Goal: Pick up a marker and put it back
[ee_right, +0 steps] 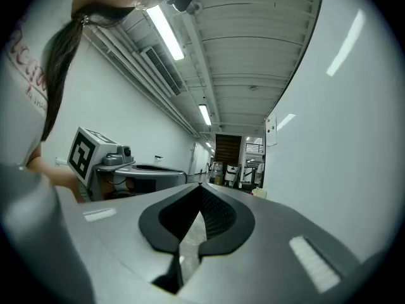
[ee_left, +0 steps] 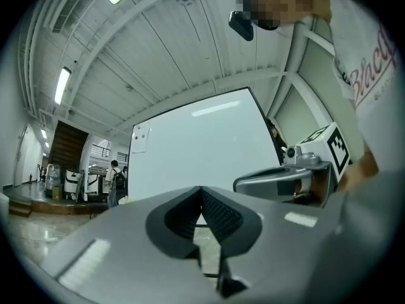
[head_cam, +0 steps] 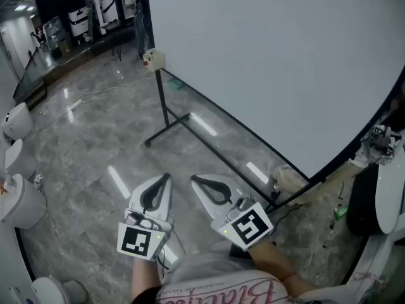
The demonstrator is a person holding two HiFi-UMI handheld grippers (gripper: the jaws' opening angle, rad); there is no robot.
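Both tools are low in front of me, over the grey marbled floor (head_cam: pixel 88 138). The left gripper (head_cam: pixel 168 177) is clenched: in its own view the two dark ribbed pads meet at the tip and there's only floor in the gap behind them. The right gripper (head_cam: pixel 193 179) is just the same, jaws together and empty. The two sit just beside each other without touching, tips pointing ahead toward the whiteboard (head_cam: pixel 278 62), and each shows its marker cube in the other's view.

The whiteboard fills the upper right of the head view, a blank white face in a dark frame. It stands on a black stand (head_cam: pixel 166 126) whose foot rests on the floor ahead of the left gripper. At the board's near lower corner there's a small pale box (head_cam: pixel 154 59) fixed to the frame. It could be a holder or an eraser, I can't tell from here.

As for the marker, I can't pick it out in any view, neither on the board's lower edge nor on the floor.

Far back in the left gripper view, a person with a backpack (ee_left: pixel 115 177) stands by some equipment.
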